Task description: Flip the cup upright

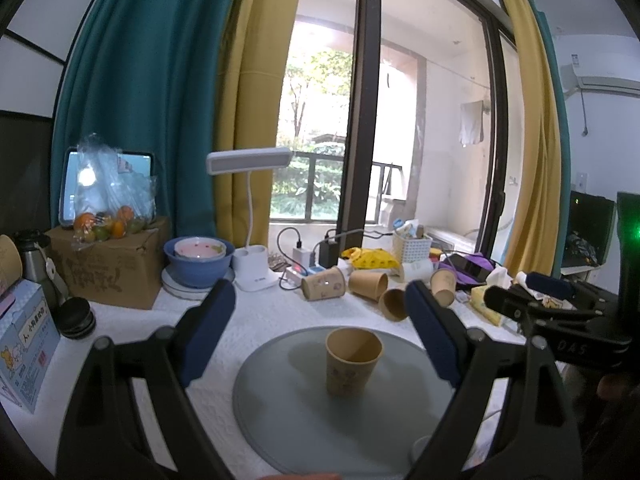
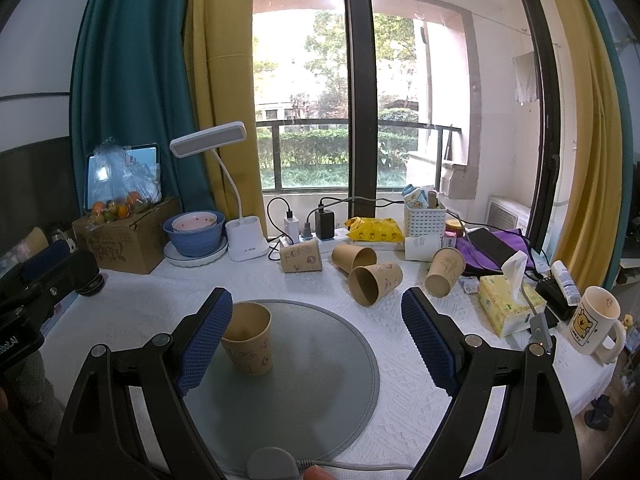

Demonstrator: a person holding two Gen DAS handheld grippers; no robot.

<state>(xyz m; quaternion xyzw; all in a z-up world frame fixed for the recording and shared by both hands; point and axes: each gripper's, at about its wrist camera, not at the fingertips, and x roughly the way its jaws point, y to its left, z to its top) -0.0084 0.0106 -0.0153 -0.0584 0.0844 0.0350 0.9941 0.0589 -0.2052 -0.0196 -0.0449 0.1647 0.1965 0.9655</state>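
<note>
A brown paper cup (image 1: 352,361) stands upright, mouth up, on the round grey mat (image 1: 288,424). It also shows in the right wrist view (image 2: 249,339) on the mat's (image 2: 320,380) left part. My left gripper (image 1: 320,322) is open and empty, its blue pads wide apart just above and behind the cup. My right gripper (image 2: 317,322) is open and empty, with the cup just beyond its left pad (image 2: 206,340). The right gripper's body also shows at the right edge of the left wrist view (image 1: 560,312).
Several brown paper cups (image 2: 374,282) lie on their sides behind the mat. A tissue box (image 2: 510,304), a white mug (image 2: 596,320), a white basket (image 2: 424,218), a desk lamp (image 2: 244,240), blue bowls (image 2: 194,232) and a cardboard box (image 2: 128,240) line the table's back and sides.
</note>
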